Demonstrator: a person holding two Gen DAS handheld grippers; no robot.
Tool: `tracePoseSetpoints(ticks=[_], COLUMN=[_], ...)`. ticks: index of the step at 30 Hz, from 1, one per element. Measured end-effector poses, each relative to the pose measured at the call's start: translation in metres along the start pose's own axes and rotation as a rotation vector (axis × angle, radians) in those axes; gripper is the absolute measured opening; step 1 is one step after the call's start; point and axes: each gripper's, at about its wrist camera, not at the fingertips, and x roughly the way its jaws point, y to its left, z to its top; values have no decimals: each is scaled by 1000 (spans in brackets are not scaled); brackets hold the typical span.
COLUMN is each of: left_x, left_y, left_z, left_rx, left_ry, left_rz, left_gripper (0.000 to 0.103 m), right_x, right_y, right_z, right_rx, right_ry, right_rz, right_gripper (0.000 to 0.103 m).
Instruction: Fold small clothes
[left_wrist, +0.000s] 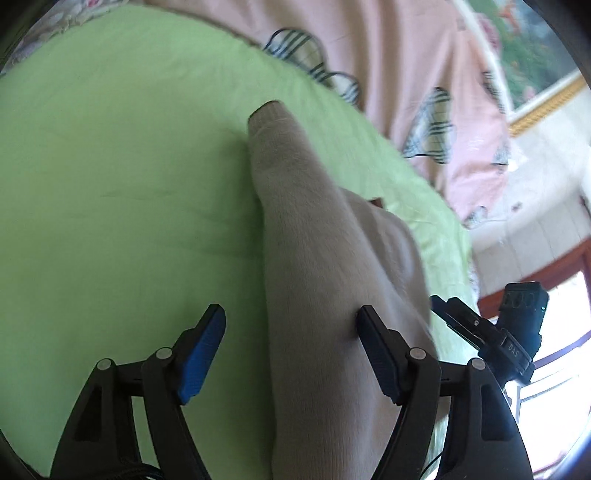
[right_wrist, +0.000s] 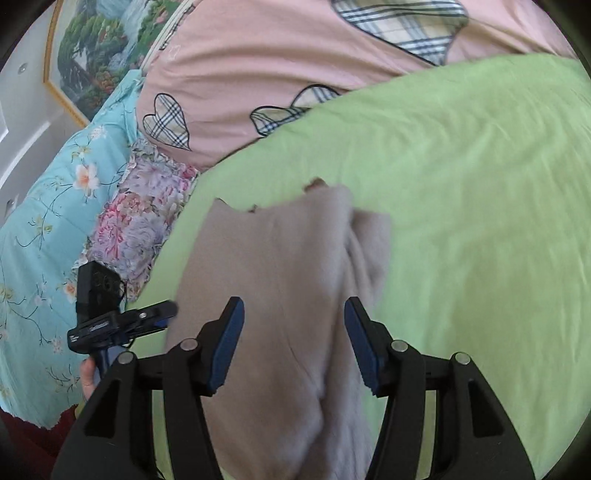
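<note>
A small beige knit garment (left_wrist: 314, 258) lies on a light green sheet (left_wrist: 129, 184). One sleeve stretches away from me in the left wrist view. My left gripper (left_wrist: 291, 325) is open, its jaws wide apart over the garment's near part. In the right wrist view the garment (right_wrist: 280, 280) lies partly folded, with a bunched fold on its right side. My right gripper (right_wrist: 293, 314) is open above it, holding nothing. Each gripper shows at the edge of the other's view: the right one (left_wrist: 491, 325) and the left one (right_wrist: 122, 317).
A pink quilt with plaid hearts (right_wrist: 295, 74) lies beyond the green sheet (right_wrist: 461, 203). A floral pillow (right_wrist: 140, 221) and a turquoise flowered quilt (right_wrist: 48, 221) lie to the left. A framed picture (right_wrist: 103, 44) hangs on the wall. A window (left_wrist: 561, 350) is at the right.
</note>
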Motion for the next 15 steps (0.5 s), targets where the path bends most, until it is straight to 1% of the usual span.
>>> tracePoseSetpoints(ticks=[1,2,3,4,5,6,7,8,9,10,11,12,13,14,15], left_x=[9,14,21,22,22,24,25,25,27,31,37,39,48,51,54], left_y=[-1,-1,-3,-4,-7,-12,-17,-21,-23,-22,-21,-19,-20,-19,-20], left_z=[5,9,11,12,12,12,10,8,8,7,11,15,24,33,46], left_rx=[-13,-25,-27,-22,-7,7,23,40,49,51,52,51,49,52,62], left_ry=[17,27,31,33,31,31,31,31,36,39,45,47,43,29,3], left_rz=[1,-1,1,4,9,3,-7,-6,-8,-9,-2,8,18,29,55], left_gripper=[75,76,75,73,65,55,53,53,55,57,60,61,61,60,58], right_x=[12,22,30,34,37,30,21,8,-1,-8,-7,-1,9,15,22], right_y=[-3,-7,-9,-16,-16,-14,-13,-11,-10,-15,-20,-29,-41,-48,-54], right_z=[6,10,13,13,15,17,16,16,15,11,9,5,0,-2,-4], right_rx=[11,33,58,77,85,71,57,41,28,21,30,46,70,89,112], right_ry=[17,30,38,51,54,25,-2,-42,-65,-75,-65,-39,-9,7,15], right_rz=[-31,-48,-47,-34,-15,-2,15,39,33,4,-5,-21,-41,-37,-29], right_gripper=[57,54,34,9,10,9,8,8,8,8,8,8,8,8,8])
